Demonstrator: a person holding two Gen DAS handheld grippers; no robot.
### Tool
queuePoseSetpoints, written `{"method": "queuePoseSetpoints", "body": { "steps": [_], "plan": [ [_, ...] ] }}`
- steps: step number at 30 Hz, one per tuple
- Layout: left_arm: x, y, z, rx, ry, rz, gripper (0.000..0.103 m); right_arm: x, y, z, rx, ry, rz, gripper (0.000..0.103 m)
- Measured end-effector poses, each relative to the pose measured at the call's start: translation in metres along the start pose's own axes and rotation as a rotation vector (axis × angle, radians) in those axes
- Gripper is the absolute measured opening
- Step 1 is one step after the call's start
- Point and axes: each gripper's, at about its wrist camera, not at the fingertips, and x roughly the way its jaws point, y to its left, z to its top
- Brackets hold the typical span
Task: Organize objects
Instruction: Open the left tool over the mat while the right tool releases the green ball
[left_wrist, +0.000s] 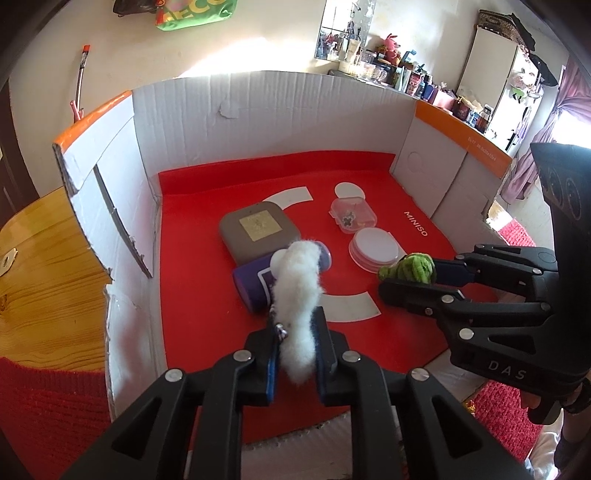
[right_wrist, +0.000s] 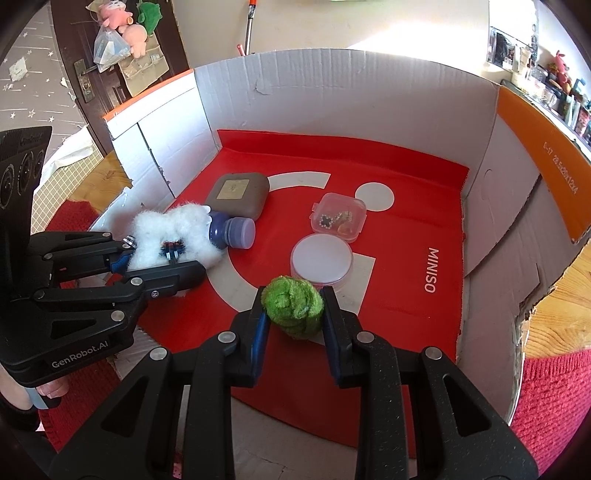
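Note:
My left gripper (left_wrist: 295, 332) is shut on a white fluffy keychain (left_wrist: 299, 295), held above the red mat; it also shows in the right wrist view (right_wrist: 166, 229). My right gripper (right_wrist: 293, 306) is shut on a green fuzzy ball (right_wrist: 293, 310), also seen from the left wrist (left_wrist: 410, 267). On the mat lie a purple bottle (right_wrist: 229, 230) on its side, a brown square case (right_wrist: 238, 194), a small clear box of trinkets (right_wrist: 338, 218) and a round white lid (right_wrist: 321, 260).
The red mat (left_wrist: 192, 258) lies inside a low white cardboard box with orange-edged walls (left_wrist: 258, 110). A wooden table (left_wrist: 40, 266) shows at the left. A cluttered shelf (left_wrist: 406, 77) stands behind.

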Motion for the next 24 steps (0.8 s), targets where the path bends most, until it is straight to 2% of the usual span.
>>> {"method": "queuePoseSetpoints", "body": {
  "steps": [15, 20, 21, 23, 24],
  "plan": [
    [-0.010, 0.004, -0.007, -0.034, -0.006, -0.040, 0.019, -0.005, 0.007, -0.005, -0.012, -0.002, 0.009, 0.028],
    [-0.016, 0.004, -0.008, -0.038, -0.023, -0.029, 0.030, -0.007, 0.008, -0.007, -0.016, -0.003, 0.010, 0.029],
    [-0.017, 0.004, -0.008, -0.038, -0.025, -0.027, 0.031, -0.008, 0.008, -0.007, -0.017, -0.005, 0.010, 0.031],
    [-0.018, 0.003, -0.008, -0.038, -0.025, -0.027, 0.032, -0.008, 0.009, -0.007, -0.017, -0.007, 0.010, 0.045],
    [-0.018, 0.003, -0.008, -0.037, -0.025, -0.026, 0.032, -0.009, 0.009, -0.008, -0.015, -0.011, 0.009, 0.055]
  ]
}}
